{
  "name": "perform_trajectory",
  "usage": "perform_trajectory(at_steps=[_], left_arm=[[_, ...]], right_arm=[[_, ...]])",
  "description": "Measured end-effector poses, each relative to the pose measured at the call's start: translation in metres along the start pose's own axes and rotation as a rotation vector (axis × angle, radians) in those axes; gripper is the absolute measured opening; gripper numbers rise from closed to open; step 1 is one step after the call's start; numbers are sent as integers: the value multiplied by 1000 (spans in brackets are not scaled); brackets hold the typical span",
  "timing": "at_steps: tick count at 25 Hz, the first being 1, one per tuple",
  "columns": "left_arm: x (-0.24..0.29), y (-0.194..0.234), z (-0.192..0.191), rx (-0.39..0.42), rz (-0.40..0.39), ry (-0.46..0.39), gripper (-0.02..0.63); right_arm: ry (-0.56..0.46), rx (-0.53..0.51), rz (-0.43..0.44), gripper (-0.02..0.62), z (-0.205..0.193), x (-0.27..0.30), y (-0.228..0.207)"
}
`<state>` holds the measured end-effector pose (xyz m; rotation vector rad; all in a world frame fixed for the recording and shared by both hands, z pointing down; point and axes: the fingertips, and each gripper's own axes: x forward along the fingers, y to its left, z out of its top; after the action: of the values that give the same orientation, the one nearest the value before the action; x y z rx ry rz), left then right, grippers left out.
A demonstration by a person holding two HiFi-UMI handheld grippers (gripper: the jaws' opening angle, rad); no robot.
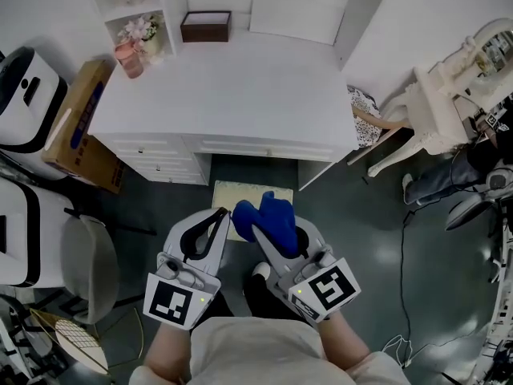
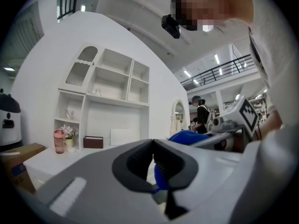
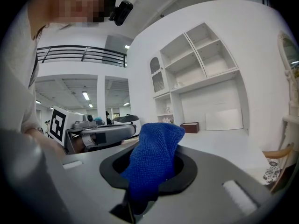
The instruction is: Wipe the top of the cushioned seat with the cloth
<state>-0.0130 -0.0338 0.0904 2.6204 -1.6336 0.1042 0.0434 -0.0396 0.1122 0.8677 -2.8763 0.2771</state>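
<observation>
The cushioned seat [image 1: 230, 192] is a pale square pad tucked half under the white desk [image 1: 232, 87]. Both grippers hover above its near edge. My right gripper [image 1: 271, 233] is shut on a blue cloth [image 1: 268, 215], which bunches up out of its jaws. The right gripper view shows the cloth [image 3: 154, 158] standing up from my right gripper [image 3: 148, 174] and hiding the pads. My left gripper [image 1: 220, 216] sits just left of the cloth, its jaws shut with nothing between them. From my left gripper [image 2: 153, 148], the blue cloth [image 2: 186, 136] shows behind the tips.
A brown box [image 1: 205, 26], a pink cup [image 1: 128, 59] and flowers stand at the desk's back left. A cardboard box [image 1: 80, 123] leans at the desk's left, with a grey chair [image 1: 88, 267] nearer me. A white ornate chair [image 1: 433, 112] and cables are at right.
</observation>
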Motion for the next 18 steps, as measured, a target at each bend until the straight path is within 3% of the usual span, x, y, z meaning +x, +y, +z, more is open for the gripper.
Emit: perform_trajectory(at_steps=[18], left_arm=[[-7, 104, -14, 19, -226, 42, 0]], right_arm=[[-5, 43, -301, 92, 2, 81, 6]])
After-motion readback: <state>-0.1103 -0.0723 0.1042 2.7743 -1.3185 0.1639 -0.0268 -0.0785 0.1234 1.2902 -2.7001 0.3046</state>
